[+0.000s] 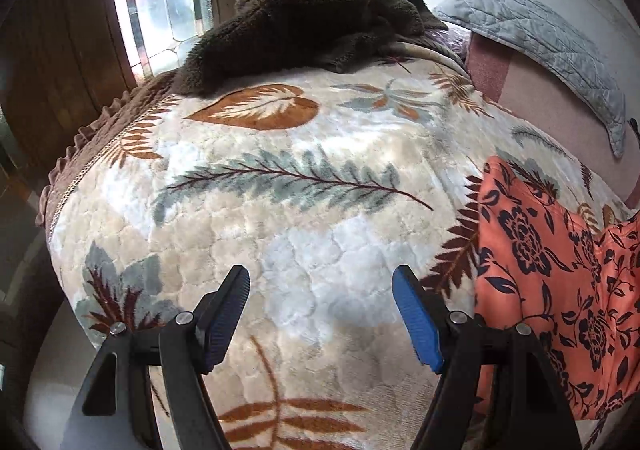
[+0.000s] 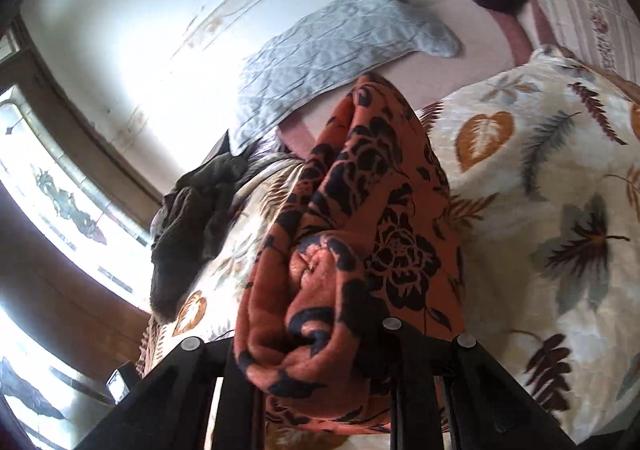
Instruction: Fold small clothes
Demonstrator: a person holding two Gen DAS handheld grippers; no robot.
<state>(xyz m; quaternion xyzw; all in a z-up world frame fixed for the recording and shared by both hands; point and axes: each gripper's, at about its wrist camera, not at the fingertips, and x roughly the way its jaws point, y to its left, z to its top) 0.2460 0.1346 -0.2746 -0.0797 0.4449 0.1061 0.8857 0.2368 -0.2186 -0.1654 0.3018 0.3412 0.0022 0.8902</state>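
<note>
Soft orange floral garment [image 2: 352,234] bunched, clamped in right tool [image 2: 320,362]; left tool [image 1: 320,314] apart above plush blanket [image 1: 280,153].

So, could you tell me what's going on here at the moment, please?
A person is folding small clothes on a bed covered by a cream plush blanket with a leaf print. The right gripper is shut on a bunched orange garment with a dark floral print, lifting it off the blanket. The left gripper is open and holds nothing. A dark brown fleecy garment lies at the far edge.
</note>
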